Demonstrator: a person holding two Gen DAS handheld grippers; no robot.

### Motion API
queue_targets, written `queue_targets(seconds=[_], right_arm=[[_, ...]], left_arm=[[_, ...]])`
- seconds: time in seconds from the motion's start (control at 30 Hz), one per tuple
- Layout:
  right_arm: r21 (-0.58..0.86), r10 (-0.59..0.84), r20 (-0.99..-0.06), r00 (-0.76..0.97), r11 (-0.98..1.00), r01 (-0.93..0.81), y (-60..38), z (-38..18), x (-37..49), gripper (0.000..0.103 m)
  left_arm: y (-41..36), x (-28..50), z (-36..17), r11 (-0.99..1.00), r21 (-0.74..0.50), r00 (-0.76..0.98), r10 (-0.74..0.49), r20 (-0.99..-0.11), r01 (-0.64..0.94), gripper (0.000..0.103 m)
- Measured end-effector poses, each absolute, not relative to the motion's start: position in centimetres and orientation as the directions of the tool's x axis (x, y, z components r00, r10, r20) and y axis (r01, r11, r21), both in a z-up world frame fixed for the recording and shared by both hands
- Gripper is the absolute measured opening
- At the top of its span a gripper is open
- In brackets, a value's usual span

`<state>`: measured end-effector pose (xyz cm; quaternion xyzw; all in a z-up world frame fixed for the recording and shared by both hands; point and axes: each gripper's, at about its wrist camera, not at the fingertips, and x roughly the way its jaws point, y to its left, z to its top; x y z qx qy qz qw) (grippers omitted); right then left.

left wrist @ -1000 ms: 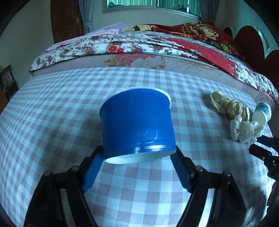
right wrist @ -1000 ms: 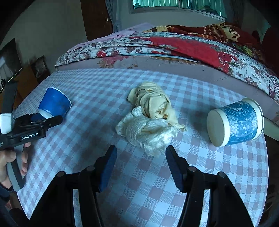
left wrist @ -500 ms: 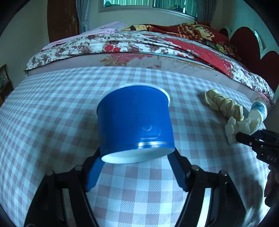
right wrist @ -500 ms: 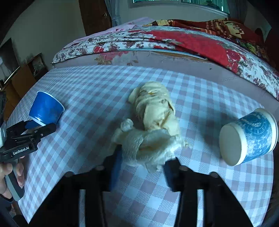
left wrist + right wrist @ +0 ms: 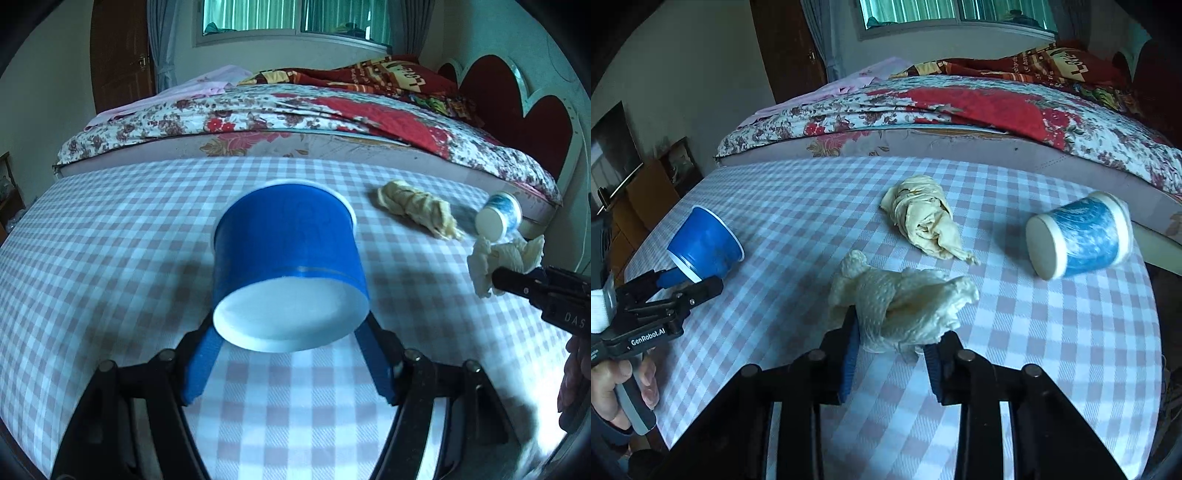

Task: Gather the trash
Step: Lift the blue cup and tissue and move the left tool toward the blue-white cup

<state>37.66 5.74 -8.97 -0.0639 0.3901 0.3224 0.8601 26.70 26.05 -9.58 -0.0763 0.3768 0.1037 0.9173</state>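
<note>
My left gripper (image 5: 290, 354) is shut on a blue paper cup (image 5: 288, 258) and holds it above the checked tablecloth, base toward the camera; it also shows in the right wrist view (image 5: 703, 249). My right gripper (image 5: 892, 345) is shut on a crumpled white tissue (image 5: 901, 299) and holds it off the table; the tissue also shows in the left wrist view (image 5: 506, 258). A yellowish crumpled wad (image 5: 923, 221) lies on the table beyond it. A blue-patterned paper cup (image 5: 1078, 234) lies on its side at the right.
The round table (image 5: 1052, 350) has a pink-and-white checked cloth. A bed with a floral cover (image 5: 960, 107) stands close behind the table's far edge. Low furniture (image 5: 646, 192) is off the table's left side.
My right gripper moved forward, shut on the white tissue and lifted it away from the yellowish wad. My left gripper raised and tilted the blue cup.
</note>
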Motion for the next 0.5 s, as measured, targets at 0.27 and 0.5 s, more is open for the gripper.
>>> queue_targets(seconds=[0.27, 0.5], right_arm=[[0.115, 0.487, -0.698, 0.525, 0.799, -0.590, 2.0, -7.3, 32.3, 0.034], [0.114, 0.461, -0.710, 0.533, 0.822, -0.558, -0.8, -7.2, 30.4, 0.034]], left_arm=[[22.4, 23.0, -8.4, 0.977, -0.083, 0.715, 0.083, -0.695, -0.194, 0.070], [19.5, 22.7, -8.7, 0.987, -0.093, 0.712, 0.028, -0.701, -0.130, 0.068]])
